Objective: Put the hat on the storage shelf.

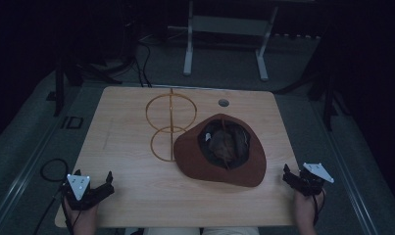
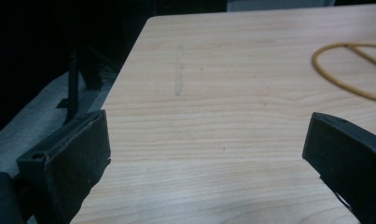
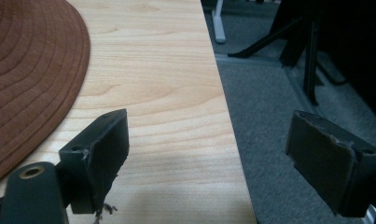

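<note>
A brown brimmed hat (image 1: 219, 152) lies upside down on the wooden table (image 1: 131, 181), right of centre, with dark lining showing in its crown. Its stitched brim (image 3: 27, 79) also fills the left of the right gripper view. A gold wire stand (image 1: 169, 125) made of two rings lies flat just left of the hat; one ring (image 2: 344, 70) shows at the right of the left gripper view. My left gripper (image 1: 93, 186) rests open at the table's front left corner. My right gripper (image 1: 295, 178) is open at the front right edge, straddling it. Neither holds anything.
A round grommet hole (image 1: 223, 102) sits near the table's far edge. Beyond the table stands a white frame (image 1: 224, 44) on grey carpet, with dark stands and cables at both sides. A black cable loop (image 1: 53, 169) lies on the floor at the left.
</note>
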A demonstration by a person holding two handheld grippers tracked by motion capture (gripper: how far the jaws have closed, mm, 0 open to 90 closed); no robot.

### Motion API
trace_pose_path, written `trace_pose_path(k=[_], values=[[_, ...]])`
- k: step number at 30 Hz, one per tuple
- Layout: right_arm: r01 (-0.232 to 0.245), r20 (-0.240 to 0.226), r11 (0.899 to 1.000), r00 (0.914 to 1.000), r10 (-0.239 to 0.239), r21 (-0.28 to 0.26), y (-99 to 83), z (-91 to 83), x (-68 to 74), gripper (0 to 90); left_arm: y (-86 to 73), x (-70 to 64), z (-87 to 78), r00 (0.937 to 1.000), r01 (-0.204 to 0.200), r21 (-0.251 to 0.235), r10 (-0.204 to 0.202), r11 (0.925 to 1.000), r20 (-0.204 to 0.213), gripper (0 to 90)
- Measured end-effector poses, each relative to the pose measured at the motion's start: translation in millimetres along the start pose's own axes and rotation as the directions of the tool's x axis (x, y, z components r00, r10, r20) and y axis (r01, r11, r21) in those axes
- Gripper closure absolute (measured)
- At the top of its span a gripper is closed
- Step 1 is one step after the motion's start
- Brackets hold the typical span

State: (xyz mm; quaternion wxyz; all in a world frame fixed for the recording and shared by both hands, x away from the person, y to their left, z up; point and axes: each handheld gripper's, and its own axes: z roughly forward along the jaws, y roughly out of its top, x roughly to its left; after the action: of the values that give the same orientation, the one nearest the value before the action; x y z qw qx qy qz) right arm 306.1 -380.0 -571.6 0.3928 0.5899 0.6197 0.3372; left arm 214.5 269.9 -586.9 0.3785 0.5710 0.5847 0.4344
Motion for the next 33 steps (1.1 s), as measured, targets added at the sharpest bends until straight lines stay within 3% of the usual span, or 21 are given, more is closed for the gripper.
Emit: trace_pose_path(k=[8, 10, 12, 14, 16, 17, 18, 21, 22, 25, 26, 27, 28, 29, 31, 33], values=[[0.039, -0.038, 0.999, 0.9985, -0.039, 0.003, 1.0, -2.8, 5.0, 13.1, 0.4, 3.5, 0.7, 0.9997, 0.023, 0.006, -0.023, 0.9997, 0.007, 1.5], [0.046, -0.041, 0.999, 0.9981, -0.045, 0.02, 2.3, -4.4, 6.0, 13.0, 1.3, 4.2, 0.3, 0.9985, 0.048, 0.009, -0.048, 0.9988, 0.026, 1.5], [0.043, -0.08, 0.998, 0.996, -0.04, 0.041, 5.5, -7.1, 6.7, 13.0, 1.6, 4.4, -0.2, 0.9963, 0.065, 0.004, -0.066, 0.9978, 0.055, 1.5], [0.051, -0.124, 0.997, 0.9913, -0.045, 0.05, 10.7, -10.0, 9.1, 13.1, 2.3, 4.1, -0.8, 0.9955, 0.072, 0.008, -0.072, 0.9974, 0.061, 1.5], [0.063, -0.177, 0.996, 0.9829, -0.05, 0.068, 18.0, -12.1, 13.1, 12.4, 3.5, 3.9, -0.6, 0.9884, 0.1, 0.026, -0.103, 0.9946, 0.112, 1.5], [0.063, -0.177, 0.996, 0.9829, -0.05, 0.068, 18.0, -12.1, 13.1, 12.4, 3.5, 3.9, -0.6, 0.9884, 0.1, 0.026, -0.103, 0.9946, 0.112, 1.5], [0.076, -0.213, 0.994, 0.9753, -0.059, 0.077, 25.2, -14.9, 18.5, 11.4, 4.5, 1.6, -0.9, 0.9848, 0.087, 0.042, -0.092, 0.9954, 0.147, 1.5], [0.119, -0.213, 0.991, 0.9716, -0.104, 0.06, 35.3, -18.3, 27.8, 10.6, 5.8, -3.0, -1.9, 0.9847, 0.052, 0.054, -0.061, 0.9972, 0.163, 1.4], [0.119, -0.214, 0.992, 0.9711, -0.106, 0.052, 38.8, -19.6, 29.8, 10.7, 7.3, -7.4, -3.6, 0.9845, 0.027, 0.058, -0.037, 0.998, 0.171, 1.4], [0.111, -0.249, 0.992, 0.9642, -0.091, 0.066, 47.0, -20.1, 32.6, 13.9, 8.5, -11.0, -4.9, 0.9825, 0.009, 0.057, -0.019, 0.9984, 0.185, 1.4], [0.103, -0.275, 0.992, 0.958, -0.082, 0.066, 51.2, -19.8, 33.6, 13.4, 8.6, -12.6, -5.1, 0.9826, -0.002, 0.055, -0.008, 0.9985, 0.186, 1.4], [0.095, -0.295, 0.994, 0.9527, -0.074, 0.058, 55.3, -19.8, 35.3, 13.7, 8.7, -13.5, -5.4, 0.978, -0.004, 0.051, -0.007, 0.9987, 0.209, 1.4], [0.119, -0.299, 0.992, 0.9491, -0.1, 0.046, 63.5, -18.9, 41.0, 13.8, 9.0, -14.8, -5.9, 0.9754, -0.013, 0.044, 0.002, 0.9989, 0.221, 1.4], [0.119, -0.299, 0.992, 0.9491, -0.1, 0.046, 63.5, -18.9, 41.0, 13.8, 9.0, -14.8, -5.9, 0.9754, -0.013, 0.044, 0.002, 0.9989, 0.221, 1.4], [0.116, -0.35, 0.993, 0.932, -0.096, 0.037, 76.0, -15.4, 48.6, 13.6, 9.5, -14.5, -6.1, 0.9709, -0.001, 0.045, -0.009, 0.999, 0.239, 1.4], [0.115, -0.361, 0.993, 0.9279, -0.093, 0.038, 80.1, -14.0, 51.5, 13.6, 9.7, -14.0, -6.7, 0.9697, 0.003, 0.047, -0.015, 0.9989, 0.244, 1.4]])
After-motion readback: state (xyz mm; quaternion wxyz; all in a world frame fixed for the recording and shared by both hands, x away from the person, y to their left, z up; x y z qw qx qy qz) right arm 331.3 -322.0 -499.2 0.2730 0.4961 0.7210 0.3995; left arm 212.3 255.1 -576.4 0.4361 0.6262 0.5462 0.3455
